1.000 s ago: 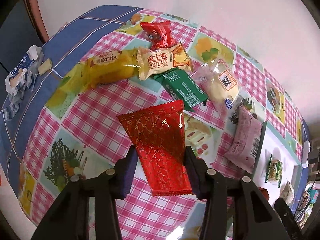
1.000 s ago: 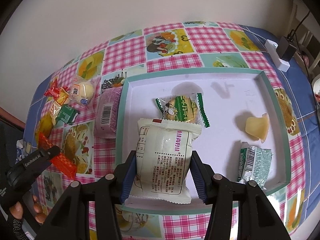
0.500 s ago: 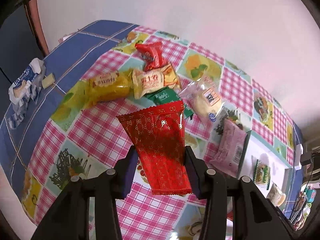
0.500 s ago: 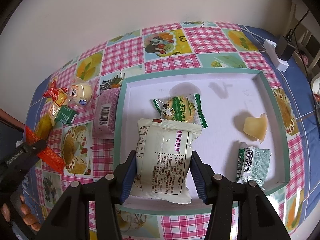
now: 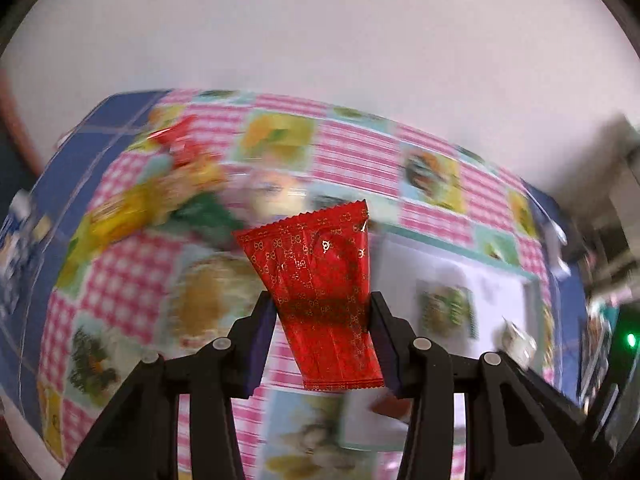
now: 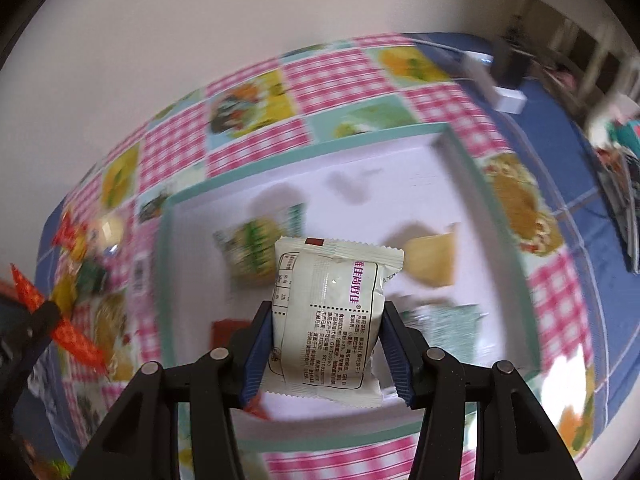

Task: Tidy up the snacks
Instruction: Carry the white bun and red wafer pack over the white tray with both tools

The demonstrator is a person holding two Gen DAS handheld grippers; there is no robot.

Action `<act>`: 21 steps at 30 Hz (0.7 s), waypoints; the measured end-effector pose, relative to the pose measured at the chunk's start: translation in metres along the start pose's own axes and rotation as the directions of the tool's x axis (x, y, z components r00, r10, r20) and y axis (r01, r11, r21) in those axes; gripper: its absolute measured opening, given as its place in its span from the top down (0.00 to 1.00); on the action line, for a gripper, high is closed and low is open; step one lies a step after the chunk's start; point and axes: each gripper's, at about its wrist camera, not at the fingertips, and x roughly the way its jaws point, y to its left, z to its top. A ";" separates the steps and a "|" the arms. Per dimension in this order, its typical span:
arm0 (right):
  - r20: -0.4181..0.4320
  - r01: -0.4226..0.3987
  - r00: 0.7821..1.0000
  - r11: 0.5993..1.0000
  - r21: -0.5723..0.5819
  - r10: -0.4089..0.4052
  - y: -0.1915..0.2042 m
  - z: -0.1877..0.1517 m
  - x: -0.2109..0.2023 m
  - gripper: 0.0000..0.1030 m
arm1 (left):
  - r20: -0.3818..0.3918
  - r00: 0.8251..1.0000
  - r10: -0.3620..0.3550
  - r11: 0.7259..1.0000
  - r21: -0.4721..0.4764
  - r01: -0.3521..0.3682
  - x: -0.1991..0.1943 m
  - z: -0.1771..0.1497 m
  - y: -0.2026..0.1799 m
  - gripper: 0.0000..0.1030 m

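A table covered by a pink-checked cloth (image 6: 332,76) with food pictures fills both views, with a blue cloth (image 6: 568,168) showing past its edges; both views are smeared by motion blur away from the held packets. On the checked cloth sits a shallow white tray (image 6: 256,172) with a teal rim, seen from the right wrist camera across its whole width and from the left wrist camera (image 5: 504,276) only at the right side. Inside the tray lie a green and white snack packet (image 6: 256,248), a pale yellow piece (image 6: 432,260) and a green-grey packet (image 6: 444,320), each apart from the others, their details blurred. The right gripper (image 6: 326,344) is closed on the 2 sides of a white snack packet (image 6: 328,312) printed with black and purple text, held above the near part of the tray. The left gripper (image 5: 323,340) has its 2 fingers pressed against the sides of a red foil packet (image 5: 320,288) with a gold pattern, lifted clear of the cloth and standing up out of the fingers, just left of the tray. In the right wrist view the same red packet (image 6: 60,320) appears at the far left edge, outside the tray. Behind it, a loose heap of unsorted snacks (image 5: 160,200) in yellow, red and green wrappers lies on the cloth well left of the tray. A white power adapter (image 6: 504,96) rests on the blue cloth beyond the tray's far right corner.
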 end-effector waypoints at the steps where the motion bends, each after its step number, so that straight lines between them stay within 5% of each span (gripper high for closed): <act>1: 0.004 0.000 1.000 1.000 0.012 0.000 -0.005 0.002 0.000 0.47 | -0.004 1.000 -0.012 1.000 0.026 0.012 0.001 0.000 -0.011 0.53; 8: 0.030 -0.018 0.999 0.999 0.050 0.016 -0.024 0.016 0.003 0.47 | -0.044 0.999 -0.020 0.982 0.187 0.028 0.028 0.000 -0.081 0.53; 21: 0.040 -0.015 0.999 0.999 0.052 0.013 -0.030 0.034 0.021 0.47 | -0.073 0.997 0.005 0.985 0.171 0.008 0.085 0.011 -0.091 0.53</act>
